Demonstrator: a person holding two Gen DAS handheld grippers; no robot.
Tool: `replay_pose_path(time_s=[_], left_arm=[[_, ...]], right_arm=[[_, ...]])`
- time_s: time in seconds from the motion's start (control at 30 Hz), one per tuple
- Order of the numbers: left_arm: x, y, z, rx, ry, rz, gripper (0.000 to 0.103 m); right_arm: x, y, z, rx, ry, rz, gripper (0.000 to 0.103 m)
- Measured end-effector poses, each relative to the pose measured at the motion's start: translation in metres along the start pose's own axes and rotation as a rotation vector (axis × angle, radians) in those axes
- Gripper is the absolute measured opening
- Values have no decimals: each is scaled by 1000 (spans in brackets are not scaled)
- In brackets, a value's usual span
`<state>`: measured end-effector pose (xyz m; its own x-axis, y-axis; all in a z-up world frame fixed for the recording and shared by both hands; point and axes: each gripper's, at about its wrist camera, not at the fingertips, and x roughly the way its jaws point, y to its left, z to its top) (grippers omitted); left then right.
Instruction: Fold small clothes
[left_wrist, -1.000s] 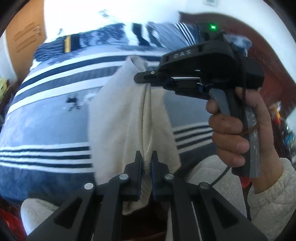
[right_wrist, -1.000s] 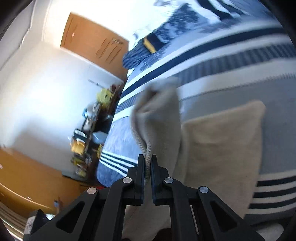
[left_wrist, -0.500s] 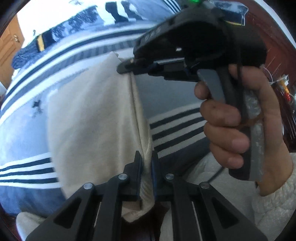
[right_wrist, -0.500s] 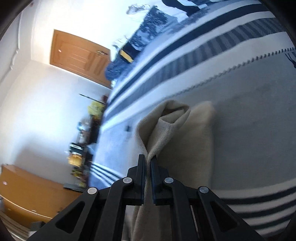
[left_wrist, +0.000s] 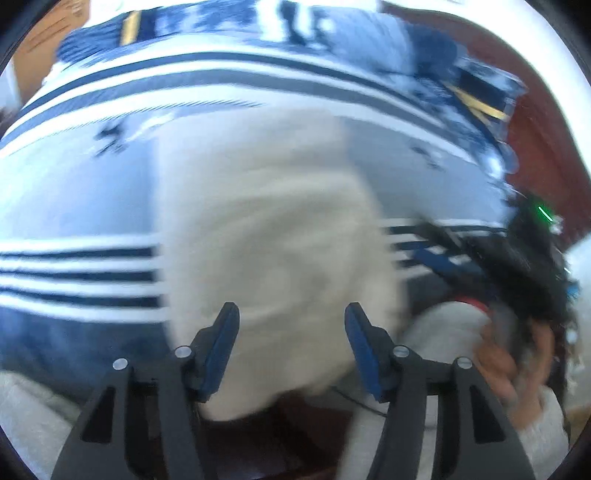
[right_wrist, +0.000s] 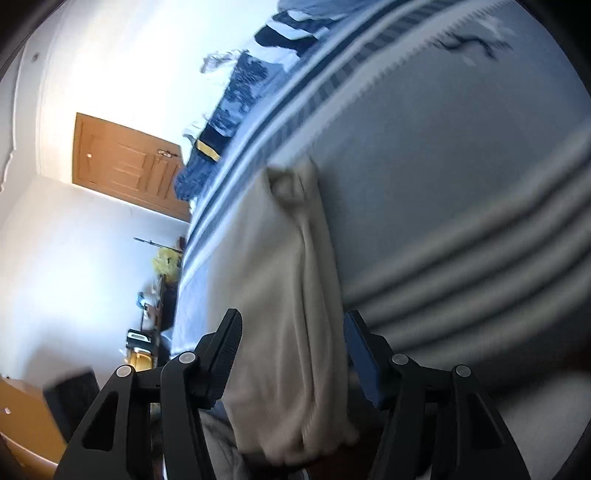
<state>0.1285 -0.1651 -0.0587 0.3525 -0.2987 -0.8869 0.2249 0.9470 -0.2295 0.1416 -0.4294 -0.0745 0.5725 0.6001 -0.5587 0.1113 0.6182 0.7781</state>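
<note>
Cream knitted garment is lying folded on the blue-and-white striped bed cover, near edge hanging off the bed. Left hand-held gripper jaws are being opened, spread, cloth seen between the pads but not pinched. Right hand-held gripper jaws are likewise being opened, garment fold between them, not gripped. Left view is motion-blurred.

My left wrist view looks steeply down, close over the bed. My right, rolled sideways, faces along it; both share the cream garment.
</note>
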Motion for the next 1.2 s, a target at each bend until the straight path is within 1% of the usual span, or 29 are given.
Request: replay_pose_path(time_s=[0.03,0.07,0.13,0.17,0.2,0.23,0.27,0.33,0.37,0.4,0.43,0.47,0.5,0.53,0.57,0.6,0.63,0.67,0.77,0.83,0.87,0.9,0.93,0.97,1.0,1.03,1.07,1.13,1.2], left_arm=[[5,12,-3,-32,17,30,58],[11,27,-5,-60,27,32,58],[19,44,-13,-101,34,27,58],[24,54,-20,-127,49,26,58],[28,59,-25,-142,60,21,58],[31,66,-30,-152,68,20,58],[32,73,-36,-171,73,13,58],[31,81,-44,-195,77,-18,58],[32,85,-47,-206,77,-31,58],[33,88,-49,-214,75,-44,58],[34,90,-51,-219,75,-54,58],[35,93,-52,-226,78,-70,58],[33,93,-53,-232,80,-81,58],[32,96,-53,-239,80,-97,58],[31,98,-53,-249,78,-119,58],[31,101,-54,-262,75,-145,58],[33,103,-54,-273,75,-170,58],[35,105,-54,-286,77,-193,58],[43,109,-53,-323,89,-248,58],[50,108,-50,-321,111,-265,58],[54,106,-48,-322,122,-285,58],[59,105,-47,-328,137,-305,58],[62,106,-46,-340,141,-300,49],[64,106,-45,-351,144,-310,37],[64,109,-45,-370,148,-337,34],[64,110,-42,-382,145,-347,25],[59,113,-43,-395,140,-362,18],[39,120,-41,-419,117,-408,15],[7,125,-39,-405,37,-450,14]], right_arm=[[3,2,-12,-22,20,-49,63],[10,7,-21,-61,58,-100,60],[18,14,-28,-130,104,-141,49],[26,18,-31,-170,135,-164,31],[33,19,-33,-180,160,-189,10],[38,17,-35,-172,188,-235,10],[36,16,-37,-158,181,-237,10],[27,16,-44,-140,161,-213,10],[28,13,-49,-139,167,-236,12],[34,7,-52,-126,190,-274,20],[45,1,-52,-103,232,-311,23],[49,-2,-50,-89,244,-317,25],[47,-2,-48,-85,236,-318,25],[39,2,-46,-92,199,-308,26],[32,5,-46,-100,168,-287,36],[24,6,-46,-101,143,-259,61],[17,7,-47,-89,121,-234,81],[10,5,-52,-76,114,-216,82],[21,-7,-55,-32,193,-166,82],[34,-11,-53,-23,221,-190,80],[43,-9,-51,-17,236,-182,79],[49,-11,-50,-4,259,-154,72],[57,-17,-51,19,295,-124,60],[67,-23,-53,47,338,-117,57],[74,-29,-55,75,366,-104,55],[78,-30,-57,86,379,-94,52],[80,-31,-58,87,385,-84,42],[79,-25,-61,73,382,-58,21],[73,-12,-66,52,377,-28,17]])
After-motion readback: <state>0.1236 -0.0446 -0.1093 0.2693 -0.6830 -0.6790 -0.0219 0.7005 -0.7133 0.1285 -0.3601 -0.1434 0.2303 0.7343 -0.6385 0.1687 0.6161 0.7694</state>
